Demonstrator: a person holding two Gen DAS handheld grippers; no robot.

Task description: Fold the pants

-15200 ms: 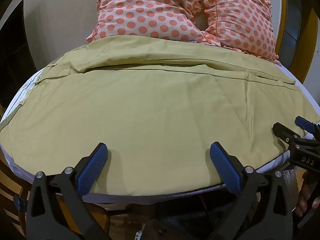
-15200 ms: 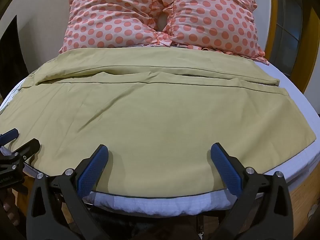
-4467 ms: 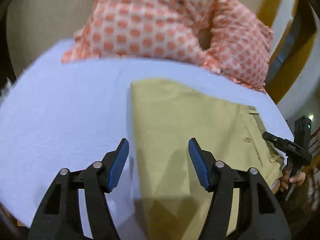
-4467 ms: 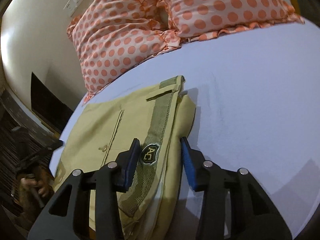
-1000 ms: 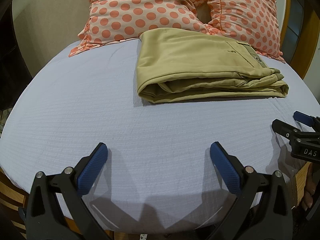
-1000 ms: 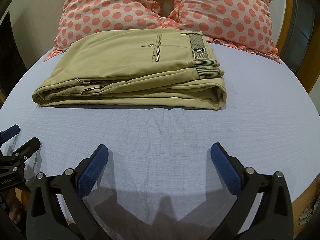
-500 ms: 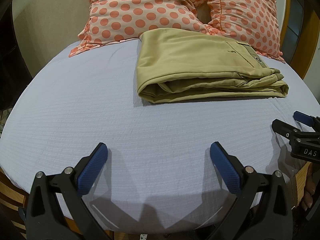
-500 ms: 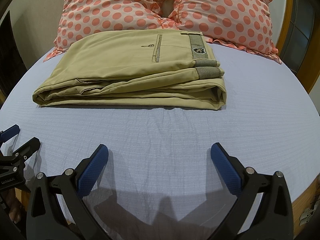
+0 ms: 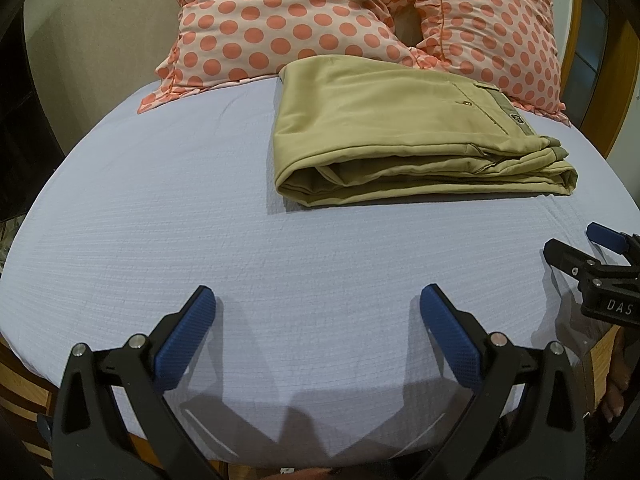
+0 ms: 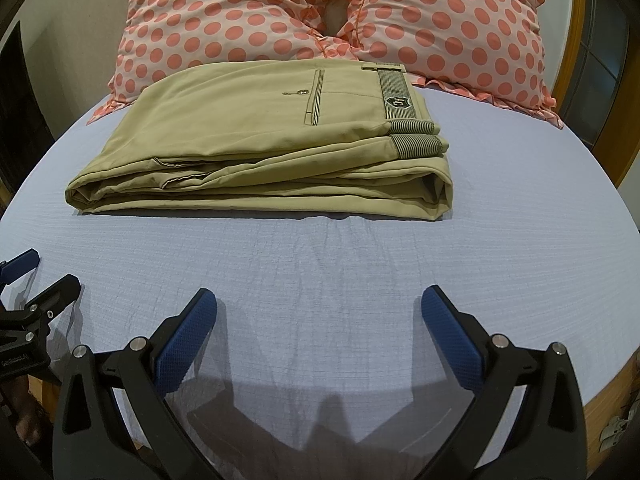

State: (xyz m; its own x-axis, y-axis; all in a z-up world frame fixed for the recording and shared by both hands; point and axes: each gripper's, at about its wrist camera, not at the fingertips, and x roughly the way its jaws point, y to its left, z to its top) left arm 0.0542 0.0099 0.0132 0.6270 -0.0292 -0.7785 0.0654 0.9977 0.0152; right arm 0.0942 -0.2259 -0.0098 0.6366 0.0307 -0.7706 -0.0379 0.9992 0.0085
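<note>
Khaki pants (image 10: 256, 148) — bare sheet (image 10: 340, 264) around

A bed (image 9: 168, 216) covered in a pale lavender-blue sheet (image 10: 520, 208) carries everything. Folded khaki pants (image 10: 260, 148) lie flat on the sheet toward the head of the bed, waistband toward the right edge. Two pink pillows with coral polka dots (image 10: 440, 20) stand at the head edge, just behind the pants.

Both my wrist cameras sit low at the bed's (image 9: 160, 208) 6 o'clock edge, facing 12 toward the pillows (image 10: 280, 12); each shares the folded pants (image 10: 256, 148).
</note>
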